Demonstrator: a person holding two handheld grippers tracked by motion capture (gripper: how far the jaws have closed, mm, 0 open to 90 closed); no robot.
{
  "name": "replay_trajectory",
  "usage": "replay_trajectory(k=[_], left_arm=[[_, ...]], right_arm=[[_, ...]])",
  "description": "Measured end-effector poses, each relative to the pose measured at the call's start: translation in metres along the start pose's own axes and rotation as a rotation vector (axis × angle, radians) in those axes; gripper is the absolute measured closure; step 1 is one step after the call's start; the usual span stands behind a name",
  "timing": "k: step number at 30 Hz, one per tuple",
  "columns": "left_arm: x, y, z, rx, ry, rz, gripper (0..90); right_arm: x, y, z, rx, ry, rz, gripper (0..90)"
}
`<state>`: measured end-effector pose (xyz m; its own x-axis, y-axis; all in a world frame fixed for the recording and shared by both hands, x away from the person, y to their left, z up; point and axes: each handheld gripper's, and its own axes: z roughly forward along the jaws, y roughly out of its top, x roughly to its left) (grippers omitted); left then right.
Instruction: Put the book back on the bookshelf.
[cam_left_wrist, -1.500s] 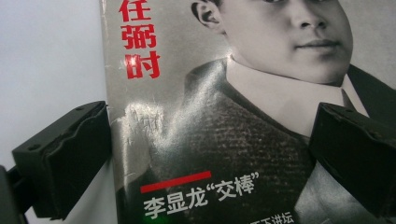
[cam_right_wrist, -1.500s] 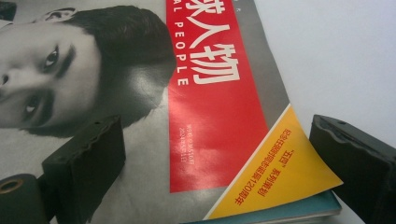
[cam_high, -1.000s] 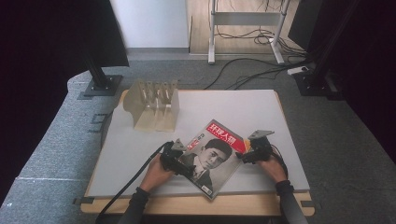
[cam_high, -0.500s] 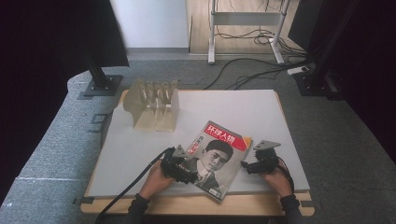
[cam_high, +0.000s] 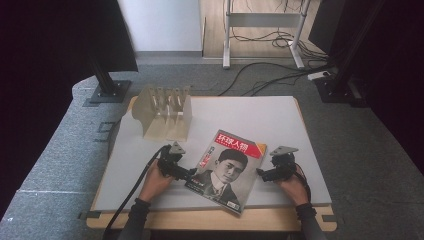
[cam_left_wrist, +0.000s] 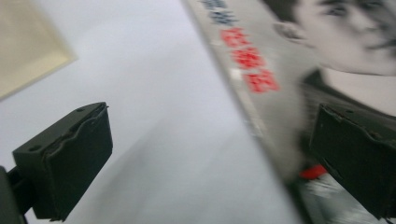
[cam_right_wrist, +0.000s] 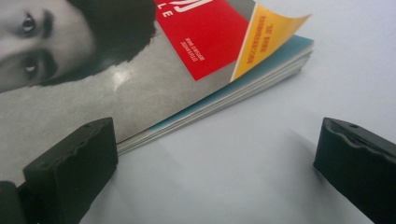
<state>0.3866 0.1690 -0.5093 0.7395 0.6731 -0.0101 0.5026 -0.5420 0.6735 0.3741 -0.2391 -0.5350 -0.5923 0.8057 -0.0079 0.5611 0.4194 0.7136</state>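
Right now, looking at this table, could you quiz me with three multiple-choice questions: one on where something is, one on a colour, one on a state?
1. Where does the beige rack stand?
A. far left part of the table
B. near right corner
C. on the magazine

2. What colour is the band at the top of the magazine cover?
A. green
B. red
C. purple

3. How are the right claw jaws?
A. shut on the magazine
B. shut on nothing
C. open

Answers:
1 A, it sits beyond the left claw.
2 B, a red band carries the title.
3 C, the jaws stand wide apart beside the magazine's edge.
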Motion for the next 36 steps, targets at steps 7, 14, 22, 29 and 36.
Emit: replay_trajectory(k=[7, 14, 22, 29, 36], left_arm=[[0.014, -0.004, 0.016, 0.057, 0.052, -0.006, 0.0], [0.006, -0.005, 0.016, 0.055, 0.056, -0.011, 0.0], [-0.007, -0.011, 0.013, 0.045, 0.032, -0.005, 0.0], [-0.024, -0.015, 0.010, 0.033, 0.027, 0.017, 0.0], [-0.042, -0.016, 0.010, 0.024, -0.002, 0.057, 0.0]], right_arm=[[-0.005, 0.010, 0.008, 0.008, -0.023, 0.003, 0.0], [-0.010, 0.017, 0.015, 0.012, -0.022, 0.005, 0.0], [-0.020, 0.027, 0.026, 0.013, -0.029, 0.042, 0.0], [-0.026, 0.036, 0.035, 0.013, -0.050, 0.053, 0.0], [-0.030, 0.047, 0.044, 0.014, -0.070, 0.071, 2.7]])
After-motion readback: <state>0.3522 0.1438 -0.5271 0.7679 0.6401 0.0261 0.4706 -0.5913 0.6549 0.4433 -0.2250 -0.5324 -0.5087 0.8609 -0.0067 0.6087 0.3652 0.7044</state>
